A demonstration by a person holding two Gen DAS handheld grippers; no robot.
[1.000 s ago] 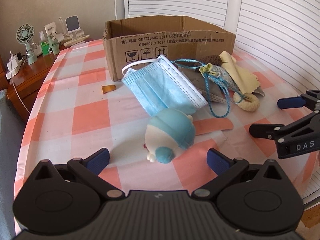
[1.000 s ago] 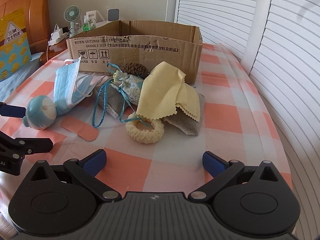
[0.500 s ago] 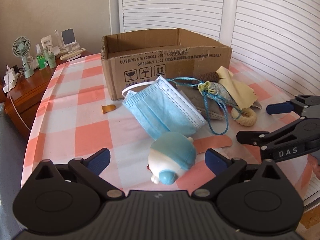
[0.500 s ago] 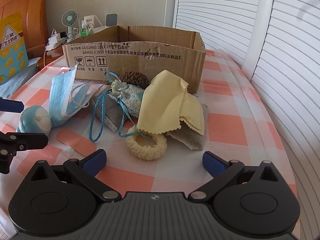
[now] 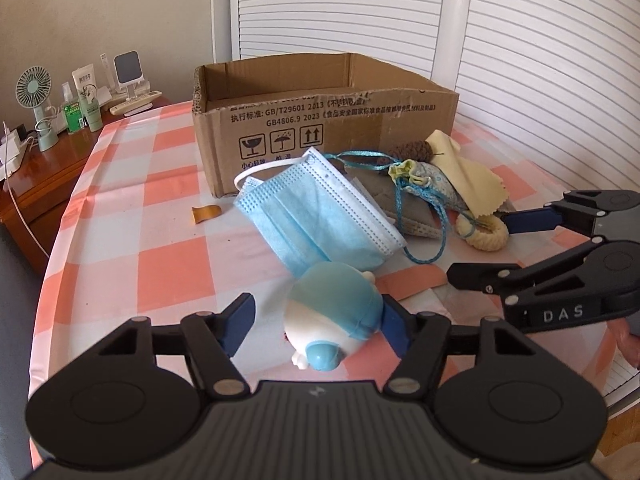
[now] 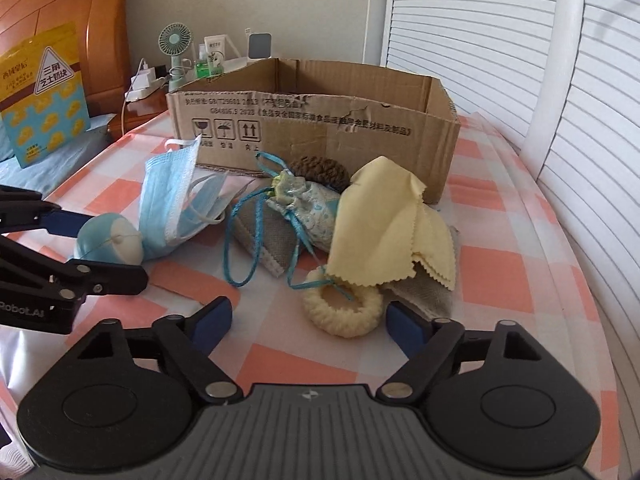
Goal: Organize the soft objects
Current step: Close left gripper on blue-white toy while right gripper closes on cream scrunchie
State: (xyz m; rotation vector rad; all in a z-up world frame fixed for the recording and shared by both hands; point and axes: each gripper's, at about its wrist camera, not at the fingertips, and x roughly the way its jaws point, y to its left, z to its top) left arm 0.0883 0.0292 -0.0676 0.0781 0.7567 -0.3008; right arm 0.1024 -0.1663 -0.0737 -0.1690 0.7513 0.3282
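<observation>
Soft things all lie outside the box (image 5: 320, 120).
Your left claw (image 5: 320, 320) is closing round the toy (image 5: 332, 312); right claw (image 6: 308, 320) closing, nothing gripped.

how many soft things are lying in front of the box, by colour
blue: 2, mask, round toy
yellow or cream: 2, cloth, knit ring
grey: 2, cloth under the pouch, cloth under the yellow one
brown: 1, knit piece
patterned: 1, drawstring pouch
total: 8
</observation>
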